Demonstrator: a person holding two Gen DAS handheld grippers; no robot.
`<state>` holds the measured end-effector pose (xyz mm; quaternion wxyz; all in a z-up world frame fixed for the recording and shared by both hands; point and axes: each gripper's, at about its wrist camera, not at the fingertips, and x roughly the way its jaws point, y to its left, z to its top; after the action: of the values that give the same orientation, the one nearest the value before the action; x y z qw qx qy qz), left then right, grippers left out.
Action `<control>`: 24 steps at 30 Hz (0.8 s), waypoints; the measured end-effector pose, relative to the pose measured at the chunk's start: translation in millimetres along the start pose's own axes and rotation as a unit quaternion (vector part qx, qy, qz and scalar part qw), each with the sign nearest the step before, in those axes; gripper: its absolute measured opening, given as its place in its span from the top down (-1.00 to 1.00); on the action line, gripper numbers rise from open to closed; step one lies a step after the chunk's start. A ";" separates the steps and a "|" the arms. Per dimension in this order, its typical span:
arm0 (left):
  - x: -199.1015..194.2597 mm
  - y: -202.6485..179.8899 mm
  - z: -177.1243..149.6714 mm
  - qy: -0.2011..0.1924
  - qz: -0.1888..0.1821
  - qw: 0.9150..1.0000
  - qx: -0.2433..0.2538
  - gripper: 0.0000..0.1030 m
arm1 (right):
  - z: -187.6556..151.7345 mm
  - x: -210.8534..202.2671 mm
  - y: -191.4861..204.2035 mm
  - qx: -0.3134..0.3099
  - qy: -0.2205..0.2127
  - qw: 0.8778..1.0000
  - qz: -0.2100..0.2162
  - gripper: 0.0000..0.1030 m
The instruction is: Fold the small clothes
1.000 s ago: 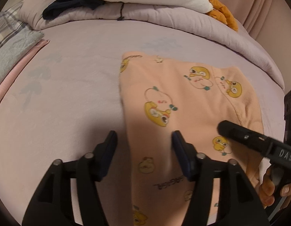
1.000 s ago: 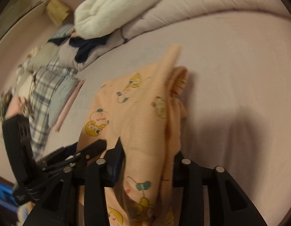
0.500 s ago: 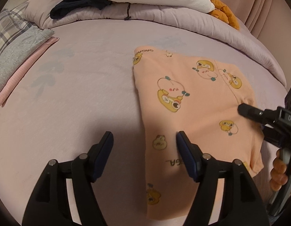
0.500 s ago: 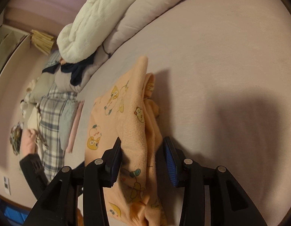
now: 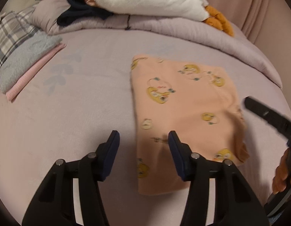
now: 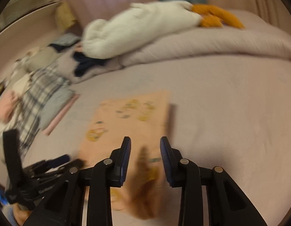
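Bed (image 5: 85, 113) with mauve sheet. Folded peach duck-print garment (image 5: 183, 116) lies flat at centre. Folded grey and pink stack (image 5: 30, 64) at left edge. Rolled mauve quilt (image 5: 164, 30) along far side.

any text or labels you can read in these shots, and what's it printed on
Nothing can be read for certain.
Dark print on the peach duck-print garment, near its front edge: blurred and upside down, not legible.
Faint print at the garment's far left corner: too small to read.
Right wrist view: motion-blurred, no text visible.
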<state>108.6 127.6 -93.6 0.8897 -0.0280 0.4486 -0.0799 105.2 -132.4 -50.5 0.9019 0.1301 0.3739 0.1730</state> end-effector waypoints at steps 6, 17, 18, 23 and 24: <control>9.7 -22.8 -11.0 0.012 -0.018 0.999 0.041 0.58 | -20.2 25.7 15.5 -0.047 0.050 0.997 0.018 0.56; 19.1 -30.4 -40.8 0.037 -0.006 0.997 0.073 0.59 | -39.4 20.7 6.9 -0.045 0.089 0.995 0.016 0.64; 18.5 -31.2 -42.1 0.036 -0.005 0.997 0.074 0.58 | -40.9 19.7 7.3 -0.046 0.092 0.995 0.016 0.64; 9.9 -30.9 -41.4 0.042 -0.007 0.998 0.056 0.58 | -53.0 28.3 6.4 -0.031 0.114 0.993 0.007 0.64; 7.3 -31.3 -43.5 0.042 -0.007 0.998 0.053 0.57 | -53.3 24.1 8.9 -0.033 0.113 0.993 0.005 0.64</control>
<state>74.2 96.5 -121.5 0.8698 0.0189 0.4804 -0.1109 80.9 -108.9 -99.1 0.8568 0.0823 0.4667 0.2032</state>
